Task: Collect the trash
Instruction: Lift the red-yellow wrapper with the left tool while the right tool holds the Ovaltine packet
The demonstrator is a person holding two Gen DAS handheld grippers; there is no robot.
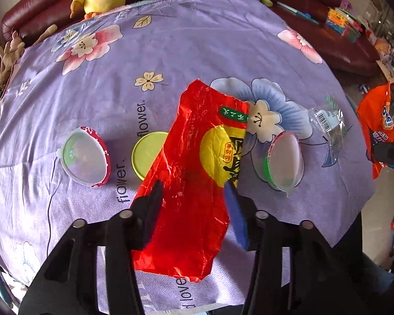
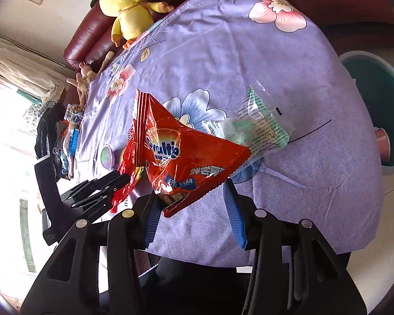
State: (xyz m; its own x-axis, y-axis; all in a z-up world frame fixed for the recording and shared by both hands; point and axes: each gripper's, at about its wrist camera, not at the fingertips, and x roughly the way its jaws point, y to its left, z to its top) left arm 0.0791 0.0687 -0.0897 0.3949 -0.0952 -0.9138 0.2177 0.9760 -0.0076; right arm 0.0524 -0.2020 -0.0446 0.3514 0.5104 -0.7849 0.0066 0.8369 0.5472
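My left gripper (image 1: 194, 197) is shut on a red and yellow snack wrapper (image 1: 194, 173) and holds it above the purple flowered tablecloth (image 1: 197, 52). My right gripper (image 2: 191, 197) is shut on an orange Ovaltine packet (image 2: 181, 157), also seen at the right edge of the left wrist view (image 1: 378, 126). On the cloth lie a clear plastic wrapper (image 1: 328, 128), also in the right wrist view (image 2: 257, 128), a red-rimmed jelly cup (image 1: 85, 156), a green jelly cup (image 1: 285, 164) and a yellow lid (image 1: 149, 155).
A teal-lined round bin (image 2: 375, 105) stands beside the table on the right. A dark red sofa (image 1: 39, 8) with a yellow plush chick (image 2: 128, 8) runs behind the table. Toys and boxes (image 1: 344, 23) lie on the sofa at the far right.
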